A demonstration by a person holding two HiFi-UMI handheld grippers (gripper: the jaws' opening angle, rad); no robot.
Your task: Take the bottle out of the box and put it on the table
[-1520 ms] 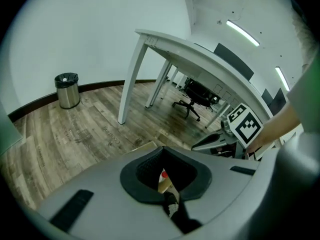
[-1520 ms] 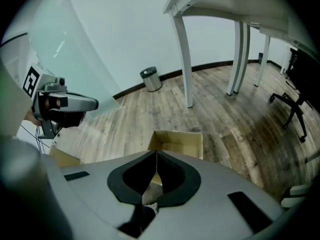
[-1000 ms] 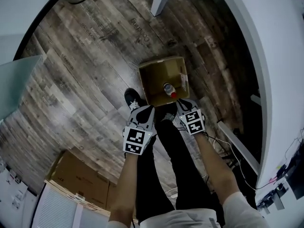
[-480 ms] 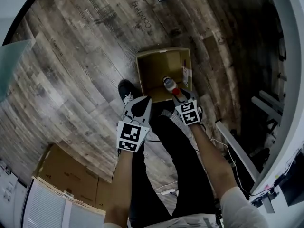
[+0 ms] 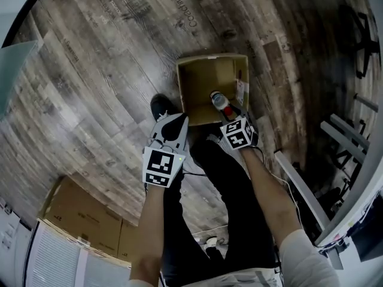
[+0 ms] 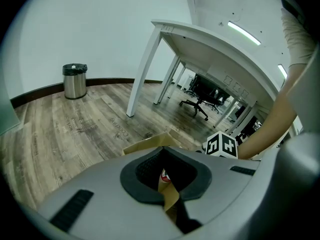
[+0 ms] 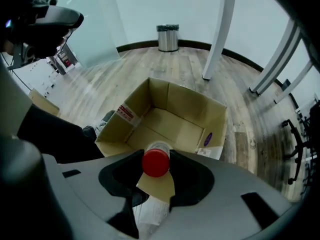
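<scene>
An open cardboard box (image 5: 194, 94) stands on the wooden floor before the person's feet. A clear bottle with a red cap (image 5: 220, 102) stands upright at its near right side. My right gripper (image 5: 238, 127) points steeply down just above it. In the right gripper view the red cap (image 7: 156, 163) lies between the jaws, which have just been opening. The right gripper (image 7: 156, 153) is open and its pads do not press on the cap. My left gripper (image 5: 172, 127) hangs by the box's near left corner. The left gripper (image 6: 162, 150) is shut with nothing in it.
A white table (image 6: 215, 44) on slanted legs stands beyond the box, with office chairs (image 6: 200, 91) under it. A steel bin (image 6: 75, 81) is by the far wall. A black shoe (image 5: 161, 107) touches the box's left side. More cartons (image 5: 90, 220) lie behind the person.
Both grippers have sunk toward the box. The right one has come down close over the bottle's red cap. The left one has dropped beside the box's near left corner.
</scene>
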